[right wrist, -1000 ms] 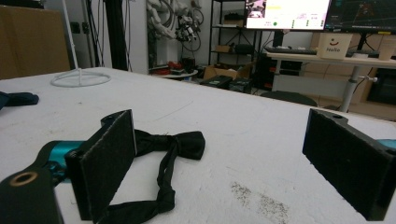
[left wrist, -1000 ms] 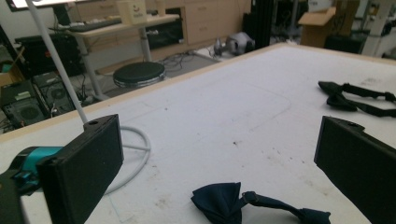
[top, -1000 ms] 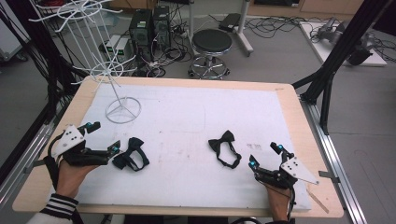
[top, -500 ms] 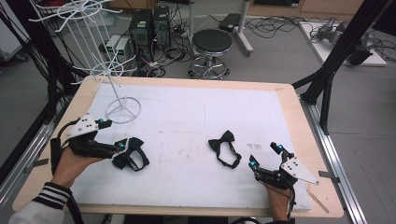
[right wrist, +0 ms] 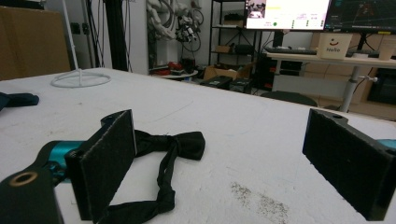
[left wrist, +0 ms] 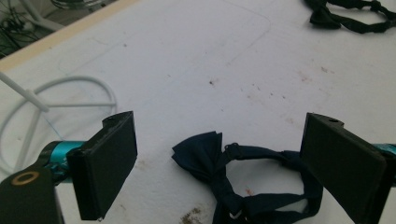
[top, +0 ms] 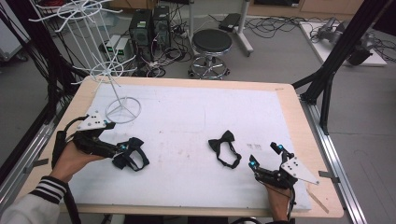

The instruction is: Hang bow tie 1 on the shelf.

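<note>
Two black bow ties lie on the white mat. The left bow tie sits between the open jaws of my left gripper, its strap looping toward the right jaw; the pads do not touch it. The right bow tie lies just ahead of my right gripper, which is open and rests near the front edge, with the tie's strap close to its left jaw. The right bow tie also lies far off in the left gripper view.
A white wire display stand rises from its ring base at the mat's back left, close behind my left hand. The wooden table edge borders the mat. A stool and computer towers stand on the floor beyond.
My left gripper has moved right and away from the front-left edge, bringing its open jaws to either side of the left bow tie. The right gripper has stayed still.
</note>
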